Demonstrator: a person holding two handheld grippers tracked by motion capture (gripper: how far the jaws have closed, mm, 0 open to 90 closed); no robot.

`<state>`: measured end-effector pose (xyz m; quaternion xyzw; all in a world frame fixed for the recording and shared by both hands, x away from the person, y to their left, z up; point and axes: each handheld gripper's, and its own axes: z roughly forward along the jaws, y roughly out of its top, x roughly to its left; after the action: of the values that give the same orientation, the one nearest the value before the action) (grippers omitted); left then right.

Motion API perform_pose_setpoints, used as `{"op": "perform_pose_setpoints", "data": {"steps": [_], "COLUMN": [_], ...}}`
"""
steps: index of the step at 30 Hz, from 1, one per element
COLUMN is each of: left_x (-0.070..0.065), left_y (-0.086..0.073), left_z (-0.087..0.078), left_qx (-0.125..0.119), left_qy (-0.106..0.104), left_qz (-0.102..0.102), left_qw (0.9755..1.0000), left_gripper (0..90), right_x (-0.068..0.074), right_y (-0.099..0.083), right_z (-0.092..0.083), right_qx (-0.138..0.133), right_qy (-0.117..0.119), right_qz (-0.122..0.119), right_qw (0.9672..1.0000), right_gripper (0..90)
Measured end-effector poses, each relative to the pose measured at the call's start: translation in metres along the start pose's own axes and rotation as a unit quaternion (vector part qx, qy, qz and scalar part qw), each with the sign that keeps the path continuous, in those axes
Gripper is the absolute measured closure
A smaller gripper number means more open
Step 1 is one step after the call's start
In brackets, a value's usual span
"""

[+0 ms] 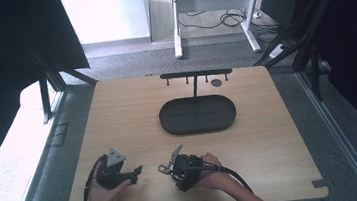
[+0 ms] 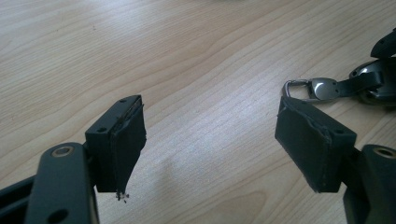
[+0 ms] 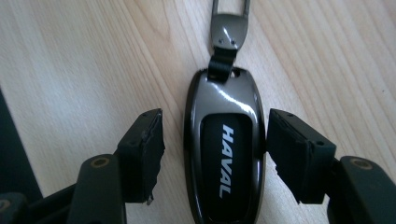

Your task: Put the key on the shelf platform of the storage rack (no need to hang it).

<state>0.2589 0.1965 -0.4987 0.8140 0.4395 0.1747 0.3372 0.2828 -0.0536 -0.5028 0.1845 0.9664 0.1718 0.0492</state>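
Lying flat on the worktop (image 1: 270,136) between the spread jaws of the right gripper (image 3: 215,144) is one car key fob (image 3: 224,154), glossy dark metal with a black panel lettered HAVAL. One jaw pad touches its side or sits just beside it; the other stands off with a gap, so nothing is clamped. A short strap joins the fob to one metal clasp (image 3: 229,23), which points toward the left gripper (image 2: 210,140). That gripper's jaws are also wide apart over bare wood.

Counted: two grippers, one fob, one black oval tray (image 1: 198,114) and one black rack (image 1: 196,73) with small hooks rising behind it.

Pale wood grain covers the worktop. Beyond it are grey carpet, white desk legs (image 1: 177,30) and loose cables (image 1: 230,18).
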Motion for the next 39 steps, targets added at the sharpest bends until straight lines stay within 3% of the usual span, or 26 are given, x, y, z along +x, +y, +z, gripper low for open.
{"op": "perform_pose_setpoints", "data": {"steps": [9,16,21,39], "left_x": [0.0,0.0,0.0,0.0], "left_y": [0.0,0.0,0.0,0.0], "left_z": [-0.001,-0.001,0.0,-0.001], "left_qx": [-0.002,-0.005,-0.003,-0.007], "left_qy": [-0.001,-0.001,0.0,0.004], "left_qz": [-0.002,-0.006,-0.003,-0.006], "left_qw": [1.0,1.0,1.0,0.9999], "left_gripper": [24.7,24.7,24.7,24.7], "right_x": [-0.002,-0.004,-0.006,-0.017], "right_y": [0.009,0.011,0.011,0.011], "right_z": [0.0,0.006,0.005,-0.002], "right_qx": [0.045,0.063,0.063,0.043], "right_qy": [0.001,0.005,0.011,0.048], "right_qz": [-0.01,-0.012,-0.002,0.017], "right_qw": [0.9989,0.9979,0.998,0.9978], "right_gripper": [39.8,43.0,47.6,48.7]}}
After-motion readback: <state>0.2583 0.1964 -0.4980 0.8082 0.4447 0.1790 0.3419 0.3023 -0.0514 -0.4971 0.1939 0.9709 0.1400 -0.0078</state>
